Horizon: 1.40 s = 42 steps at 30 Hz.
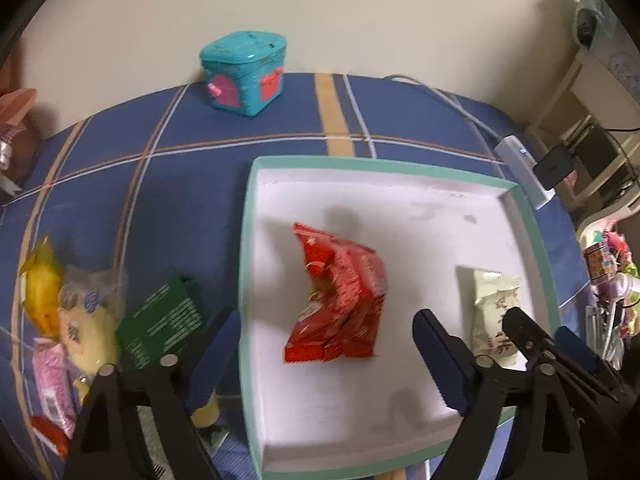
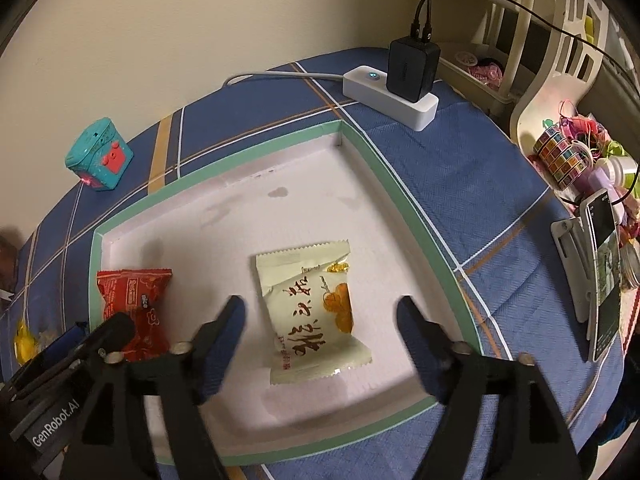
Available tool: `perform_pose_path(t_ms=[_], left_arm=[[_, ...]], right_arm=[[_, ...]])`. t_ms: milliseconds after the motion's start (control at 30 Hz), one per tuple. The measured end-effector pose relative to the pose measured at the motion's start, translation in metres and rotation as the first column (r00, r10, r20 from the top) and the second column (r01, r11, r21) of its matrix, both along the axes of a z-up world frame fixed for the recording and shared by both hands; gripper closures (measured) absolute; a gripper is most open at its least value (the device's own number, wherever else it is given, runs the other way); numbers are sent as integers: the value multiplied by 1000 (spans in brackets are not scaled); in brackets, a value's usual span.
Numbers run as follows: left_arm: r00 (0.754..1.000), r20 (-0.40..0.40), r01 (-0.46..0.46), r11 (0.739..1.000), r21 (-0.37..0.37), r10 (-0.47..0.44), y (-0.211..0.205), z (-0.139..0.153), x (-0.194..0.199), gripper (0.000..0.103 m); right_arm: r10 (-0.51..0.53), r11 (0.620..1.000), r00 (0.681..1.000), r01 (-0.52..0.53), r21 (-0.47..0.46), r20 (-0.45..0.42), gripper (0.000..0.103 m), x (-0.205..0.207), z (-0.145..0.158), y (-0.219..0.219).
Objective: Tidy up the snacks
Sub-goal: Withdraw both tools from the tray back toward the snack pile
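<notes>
Red packet (image 1: 338, 296) and cream packet (image 2: 310, 312) loose in tray (image 2: 360, 136) | left gripper (image 1: 326, 348), right gripper (image 2: 320, 328) agape, empty | next: lift clear before fetching leftover snacks (image 1: 80, 312)

Home bedroom: plaid blue bedsheet (image 2: 460, 184), power strip (image 2: 390, 98) w/ charger, kids' trinkets on white shelf (image 2: 536, 100).

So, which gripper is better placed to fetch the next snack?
Left. The left gripper is open beside the snack pile left of the tray; the right gripper is farther.
</notes>
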State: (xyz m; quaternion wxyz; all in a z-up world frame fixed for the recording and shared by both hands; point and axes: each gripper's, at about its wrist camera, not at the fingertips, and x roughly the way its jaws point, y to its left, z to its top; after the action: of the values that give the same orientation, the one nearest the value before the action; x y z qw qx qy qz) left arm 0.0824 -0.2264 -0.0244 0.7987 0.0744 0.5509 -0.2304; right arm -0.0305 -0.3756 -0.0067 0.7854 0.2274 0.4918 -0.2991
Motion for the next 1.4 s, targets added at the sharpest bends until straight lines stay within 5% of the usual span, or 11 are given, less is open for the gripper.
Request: perform_pose_path(t_ms=[133,567,1400], left_arm=[[1000,11,-16,998,53,16,5,2,-3,0],[998,-8,-64,984,167,67,36,8,-17,0],[961,-95,-245,958,153,261,138,7,-45,0]], right_arm=[[3,1000,1000,-3,-1,-21,13,-6,-1,1],[101,995,991,-100,18,-86,13,-17,-15,33],[278,956,938,-292,-38,-208,13,-25,-36,99]])
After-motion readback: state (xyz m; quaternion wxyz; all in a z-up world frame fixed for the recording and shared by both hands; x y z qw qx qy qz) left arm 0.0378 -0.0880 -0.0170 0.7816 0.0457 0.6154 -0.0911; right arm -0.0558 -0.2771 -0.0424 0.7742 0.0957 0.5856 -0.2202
